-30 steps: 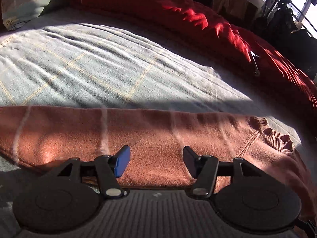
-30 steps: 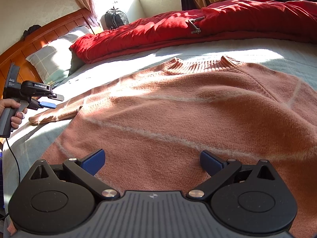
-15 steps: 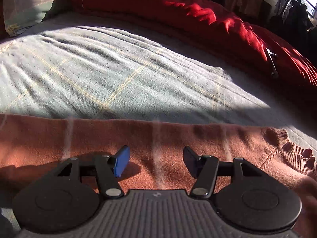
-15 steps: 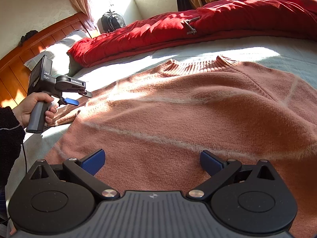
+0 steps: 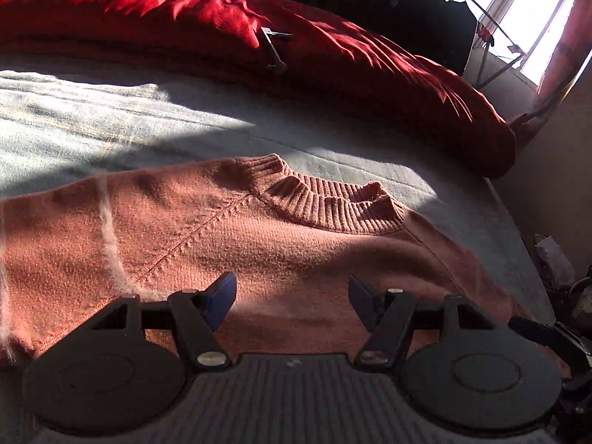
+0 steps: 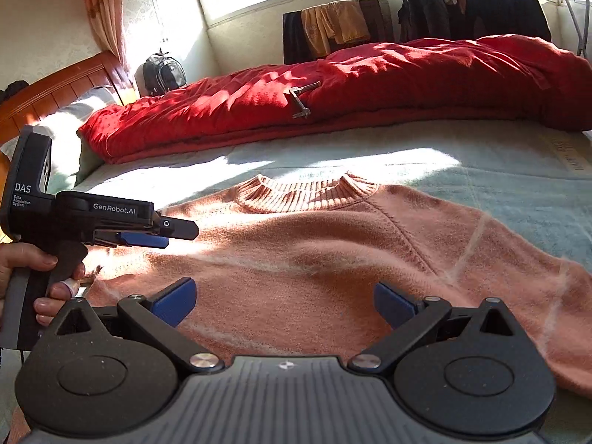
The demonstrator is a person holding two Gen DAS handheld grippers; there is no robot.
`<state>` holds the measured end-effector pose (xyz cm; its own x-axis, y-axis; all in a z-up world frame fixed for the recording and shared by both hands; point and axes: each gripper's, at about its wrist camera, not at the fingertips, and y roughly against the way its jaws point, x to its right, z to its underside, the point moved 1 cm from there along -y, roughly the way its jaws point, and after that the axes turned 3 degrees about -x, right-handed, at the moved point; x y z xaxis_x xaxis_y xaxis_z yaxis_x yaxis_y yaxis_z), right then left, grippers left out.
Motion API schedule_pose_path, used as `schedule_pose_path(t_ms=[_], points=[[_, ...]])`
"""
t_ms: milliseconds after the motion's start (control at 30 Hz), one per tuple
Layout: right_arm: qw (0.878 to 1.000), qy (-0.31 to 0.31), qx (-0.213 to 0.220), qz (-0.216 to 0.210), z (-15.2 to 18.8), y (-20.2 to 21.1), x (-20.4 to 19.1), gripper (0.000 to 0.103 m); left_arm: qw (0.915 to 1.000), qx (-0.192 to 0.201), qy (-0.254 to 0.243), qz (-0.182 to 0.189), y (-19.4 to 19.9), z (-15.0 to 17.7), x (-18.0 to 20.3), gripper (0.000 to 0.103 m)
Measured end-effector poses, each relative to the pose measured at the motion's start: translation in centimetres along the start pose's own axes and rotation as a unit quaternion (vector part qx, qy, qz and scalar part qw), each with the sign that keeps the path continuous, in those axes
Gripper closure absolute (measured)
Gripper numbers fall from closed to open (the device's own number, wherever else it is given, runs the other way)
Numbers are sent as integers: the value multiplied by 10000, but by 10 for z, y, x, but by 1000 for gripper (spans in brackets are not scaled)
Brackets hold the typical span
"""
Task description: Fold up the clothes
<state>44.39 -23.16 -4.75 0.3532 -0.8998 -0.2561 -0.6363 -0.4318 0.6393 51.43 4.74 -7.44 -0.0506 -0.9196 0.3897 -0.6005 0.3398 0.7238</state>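
Both grippers are chunky black plastic with blue pads [image 6: 174,301], silver pivot screws; left gripper [image 6: 162,231] reads "GenRobot.AI" and "DAS".

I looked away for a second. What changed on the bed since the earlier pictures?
The left claw swept from the sleeve end toward the sweater's collar, jaws opening wider, nothing between them. The right claw rose slightly, open. The sweater stayed flat; red quilt unmoved.

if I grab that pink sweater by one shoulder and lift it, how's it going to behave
The sweater is a soft, fuzzy knit lying limp on the bed, so it will probably sag and drape. It looks thick, so likely some weight. The fuzzy surface should grip rather than slip.
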Motion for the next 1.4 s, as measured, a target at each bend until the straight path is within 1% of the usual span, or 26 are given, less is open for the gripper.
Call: schedule_pose_path(t_ms=[33, 100, 200, 233, 267, 300, 367, 433, 467, 567, 633, 667, 700, 733, 800, 867, 900, 933, 1000, 1067, 1133, 1200, 1233, 1300, 1333, 1400], points=[[9998, 53, 8, 166, -11, -2, 8, 0, 10000, -6, 47, 14, -5, -5, -1, 36], [9995, -144, -208, 200, -37, -22, 36, 0, 9998, -49, 157, 67, -16, -14, -4, 36], [9968, -495, -549, -287, -58, -56, 50, 0, 9987, -206, 304, 366, -29, -22, -7, 36], [9949, -612, -663, -449, -65, -67, 55, 0, 9977, -288, 295, 534, -34, -24, -9, 35], [9924, -728, -775, -611, -72, -79, 60, 0, 9976, -301, 302, 539, -39, -26, -11, 35], [9910, -738, -865, -707, -72, -91, 58, 0, 9976, -315, 310, 541, -44, -28, -13, 35], [9876, -756, -1044, -898, -72, -115, 53, 0, 9976, -398, 382, 429, -58, -31, -21, 34], [9852, -849, -1244, -812, -65, -139, 55, 0, 9977, -277, 424, 445, -68, -36, -28, 34], [9881, -708, -1161, -713, -64, -147, 54, 0, 9980, -199, 403, 445, -72, -39, -30, 34], [9917, -352, -1045, -661, -67, -157, 49, 0, 9981, -135, 380, 475, -85, -51, -31, 33], [9931, -129, -997, -598, -72, -164, 47, 0, 9991, 75, 223, 350, -90, -60, -27, 31], [9939, -2, -952, -566, -75, -167, 45, 0, 9995, 114, 209, 214, -94, -64, -27, 30], [9944, 124, -906, -533, -78, -170, 44, 0, 9994, 108, 271, 198, -98, -66, -29, 30], [9944, 117, -892, -550, -78, -174, 44, 0, 9992, 103, 331, 185, -102, -68, -32, 30], [9948, 115, -849, -556, -79, -178, 44, 0, 9990, 116, 370, 234, -94, -68, -32, 30], [9956, 115, -771, -528, -79, -171, 41, 0, 9987, 127, 410, 284, -86, -68, -32, 30], [9955, 118, -727, -598, -79, -163, 38, 0, 9984, 82, 423, 353, -80, -66, -31, 31], [9953, 122, -683, -668, -79, -155, 35, 0, 9976, 31, 460, 513, -70, -62, -30, 31], [9932, 34, -660, -963, -80, -138, 30, 0, 9956, -101, 434, 822, -54, -55, -26, 30], [9881, 87, -761, -1333, -78, -128, 19, 0, 9929, -260, 316, 1116, -41, -47, -20, 29], [9816, 298, -1016, -1587, -73, -131, 6, 0, 9905, -479, 152, 1276, -34, -35, -14, 25], [9790, 643, -1148, -1560, -63, -139, -7, 0, 9903, -588, 68, 1254, -36, -28, -15, 25], [9782, 807, -1182, -1504, -59, -143, -13, 0, 9910, -660, 53, 1160, -42, -26, -17, 25], [9799, 886, -1174, -1349, -53, -158, -14, 0, 9922, -740, 94, 998, -53, -24, -22, 25], [9806, 925, -1170, -1271, -50, -165, -14, 0, 9924, -698, 194, 996, -60, -25, -29, 25], [9820, 1032, -1000, -1222, -51, -172, -14, 0, 9924, -487, 342, 1075, -69, -31, -37, 25]])
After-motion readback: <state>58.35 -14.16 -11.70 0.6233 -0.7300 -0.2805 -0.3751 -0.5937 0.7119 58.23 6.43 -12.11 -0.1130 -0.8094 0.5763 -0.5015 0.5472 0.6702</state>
